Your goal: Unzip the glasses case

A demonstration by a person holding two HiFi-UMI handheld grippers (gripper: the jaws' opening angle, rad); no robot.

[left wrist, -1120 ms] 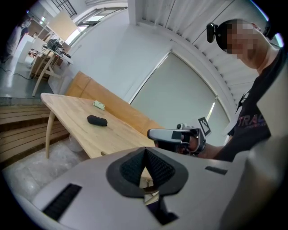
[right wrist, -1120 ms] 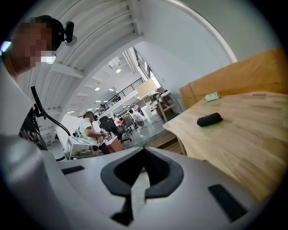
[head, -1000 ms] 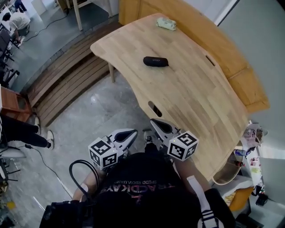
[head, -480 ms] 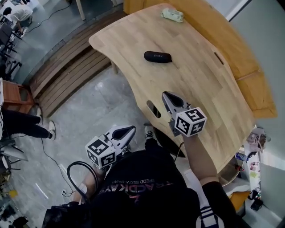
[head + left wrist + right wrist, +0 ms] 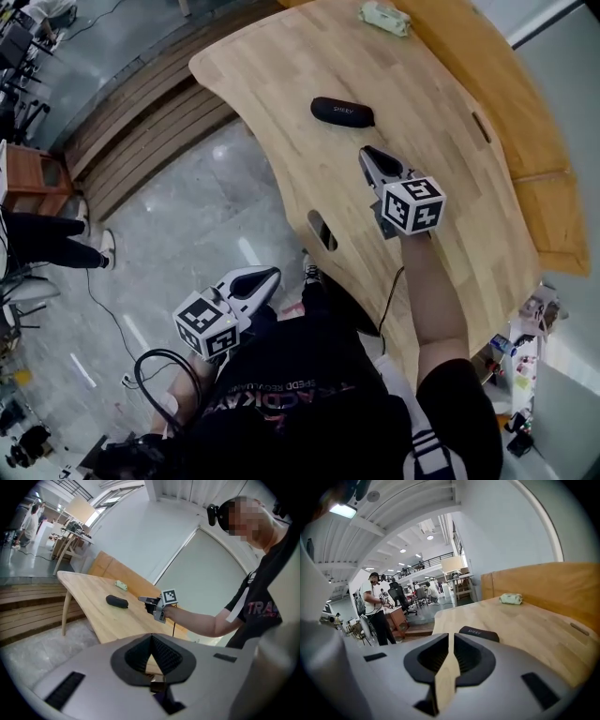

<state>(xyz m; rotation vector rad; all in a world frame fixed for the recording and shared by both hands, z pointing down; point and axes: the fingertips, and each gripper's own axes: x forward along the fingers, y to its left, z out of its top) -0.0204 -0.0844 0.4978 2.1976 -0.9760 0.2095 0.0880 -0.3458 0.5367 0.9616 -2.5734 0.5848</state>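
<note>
Since the right hand-held gripper has swung out from beside the person's body, it now reaches across the desk and points at the glasses case. The approach phase of the task is therefore under way.

**Position of the case.** The black case lies flat on the wooden top towards its far end. It sits just ahead of the right gripper's tips but clear of them. A pale green packet lies well beyond it near the far edge.

**Right gripper.** Its jaws are all but closed, with only a thin slit showing between them. Nothing is held.

**Left gripper.** The left hand-held gripper has barely shifted. It hangs off the desk's near edge, over the floor beside the person's waist. Its jaws are fully closed on nothing.

**Meaning for the task.**
- No contact has been made, and the case appears fully zipped.
- The zip pull cannot be located in any view, because it is too small or lies on a hidden side.
- The right jaws will probably have to open wider before they can take either the case or the pull.
- The left gripper is probably needed on the desk as well to steady the case, since a loose case is likely to slide when the zip is drawn.
</note>
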